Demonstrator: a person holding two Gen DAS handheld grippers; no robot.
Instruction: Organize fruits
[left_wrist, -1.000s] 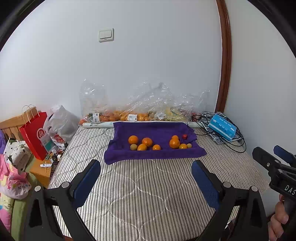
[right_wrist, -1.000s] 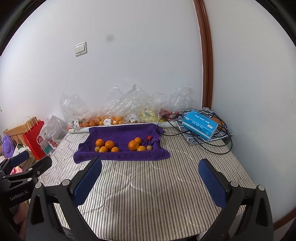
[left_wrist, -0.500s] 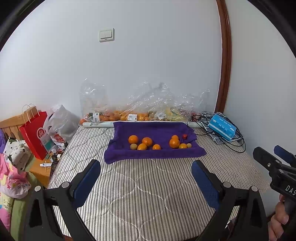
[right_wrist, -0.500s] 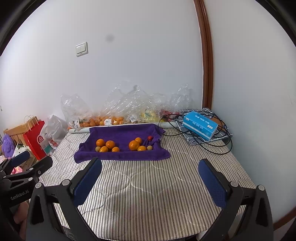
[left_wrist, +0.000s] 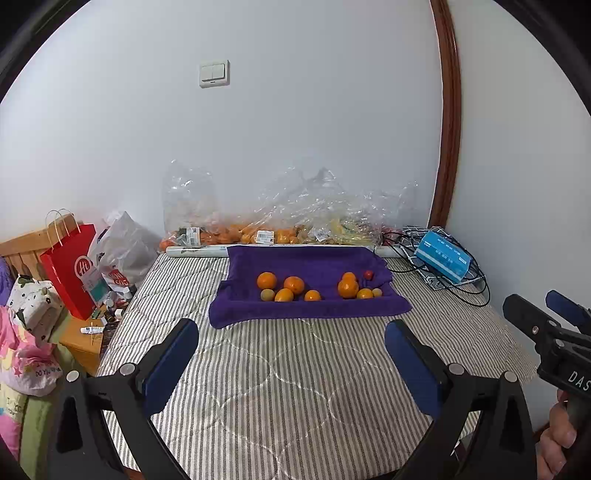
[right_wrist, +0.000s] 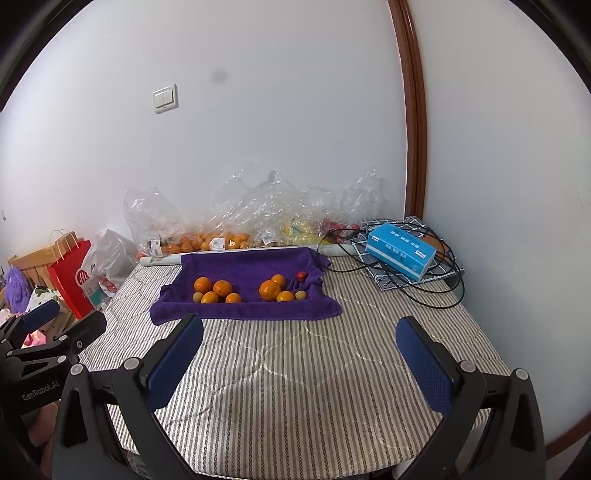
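Observation:
A purple towel (left_wrist: 310, 258) (right_wrist: 243, 266) lies on the striped mattress (left_wrist: 295, 376) near the wall. On it sit two groups of fruit: several oranges with a small green fruit on the left (left_wrist: 284, 286) (right_wrist: 216, 290), and oranges, a small green fruit and a small red fruit on the right (left_wrist: 354, 286) (right_wrist: 280, 288). My left gripper (left_wrist: 291, 354) is open and empty, well short of the towel. My right gripper (right_wrist: 299, 354) is open and empty too, at the near edge; it also shows at the right of the left wrist view (left_wrist: 546, 328).
Clear plastic bags of fruit (left_wrist: 280, 221) lie along the wall behind the towel. A blue box (right_wrist: 400, 251) with black cables (right_wrist: 432, 291) lies at the back right. A red paper bag (left_wrist: 72, 273), a white bag and soft items stand left of the bed.
Both grippers have crept slightly forward toward the towel. The fruit has not moved.

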